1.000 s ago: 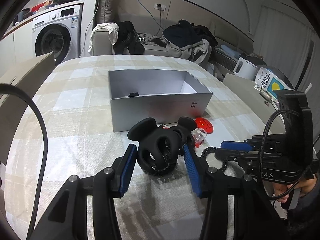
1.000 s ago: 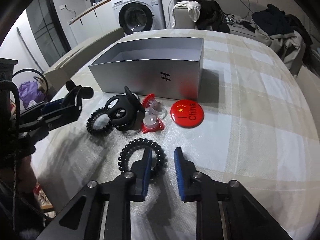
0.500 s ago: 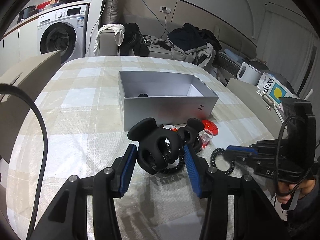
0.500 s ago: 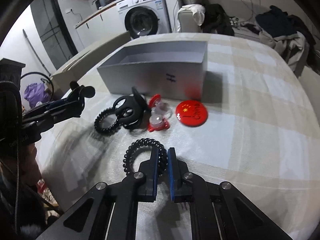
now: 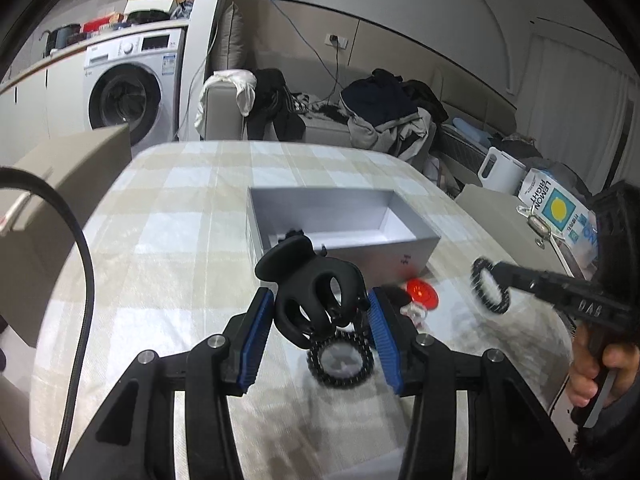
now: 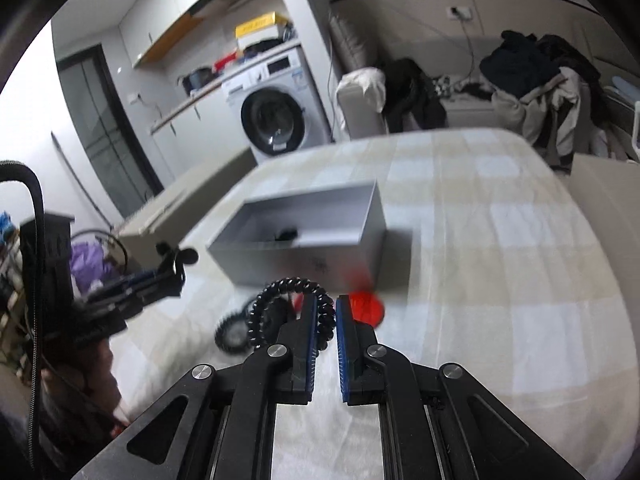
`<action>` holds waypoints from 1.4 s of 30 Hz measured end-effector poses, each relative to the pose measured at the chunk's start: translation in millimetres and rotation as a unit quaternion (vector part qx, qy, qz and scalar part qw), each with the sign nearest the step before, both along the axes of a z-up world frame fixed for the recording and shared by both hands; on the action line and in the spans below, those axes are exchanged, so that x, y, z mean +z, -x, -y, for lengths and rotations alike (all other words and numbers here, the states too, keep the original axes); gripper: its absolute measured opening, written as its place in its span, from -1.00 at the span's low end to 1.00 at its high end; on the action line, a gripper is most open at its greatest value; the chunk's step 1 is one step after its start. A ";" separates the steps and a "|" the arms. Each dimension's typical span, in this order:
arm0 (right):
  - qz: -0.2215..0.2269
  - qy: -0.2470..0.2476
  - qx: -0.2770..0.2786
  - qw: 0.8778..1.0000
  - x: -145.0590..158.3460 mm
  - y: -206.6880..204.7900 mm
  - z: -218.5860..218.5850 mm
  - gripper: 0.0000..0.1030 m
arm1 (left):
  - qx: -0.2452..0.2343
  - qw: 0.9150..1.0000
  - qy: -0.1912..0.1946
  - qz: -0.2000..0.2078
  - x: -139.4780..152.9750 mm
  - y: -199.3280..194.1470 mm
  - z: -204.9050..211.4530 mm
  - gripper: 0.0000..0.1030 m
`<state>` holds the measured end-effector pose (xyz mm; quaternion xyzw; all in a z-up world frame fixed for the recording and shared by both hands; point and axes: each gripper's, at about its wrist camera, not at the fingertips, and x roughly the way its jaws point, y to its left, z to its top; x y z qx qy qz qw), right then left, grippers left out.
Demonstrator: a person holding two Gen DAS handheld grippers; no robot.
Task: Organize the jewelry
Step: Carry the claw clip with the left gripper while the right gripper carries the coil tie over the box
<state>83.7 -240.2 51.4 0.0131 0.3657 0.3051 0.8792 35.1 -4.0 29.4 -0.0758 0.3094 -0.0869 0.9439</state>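
Between the blue pads of the left gripper (image 5: 320,322) sits a black hair claw clip (image 5: 316,292), and the pads press on its two sides, so the gripper holds it with the jaws partly apart. The clip is above the table (image 5: 168,264), not resting on it. Just under the clip, a black spiral hair tie (image 5: 340,360) lies flat on the checked cloth. A little further to the right lies a red round badge (image 5: 420,292), with a small clear and red piece beside it that I cannot identify.

On the right side, the right gripper (image 6: 326,320) has its jaws nearly together and pinches the coil of a second spiral hair tie (image 6: 280,300). This tie hangs from the pads in the air, and its loop stands out to the left of the fingers. In the left wrist view the same tie (image 5: 490,290) is seen clear of the table, at the tip of the right gripper, and a hand (image 5: 600,368) grips the handle behind it.

Beyond both grippers stands the open silver box (image 5: 400,250) in the middle of the table. One small dark item (image 6: 286,235) lies on its floor; it is too small to name. The red badge (image 6: 366,306) lies just in front of the box.

Farther away are a washing machine (image 5: 128,88) and a sofa with clothes on it (image 5: 384,116).
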 end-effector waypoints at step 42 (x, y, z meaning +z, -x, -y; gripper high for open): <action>-0.017 -0.011 -0.026 0.999 5.5 -94.8 -38.9 -0.84 | 0.006 1.000 -0.026 0.014 11.8 -66.0 -3.3 -0.17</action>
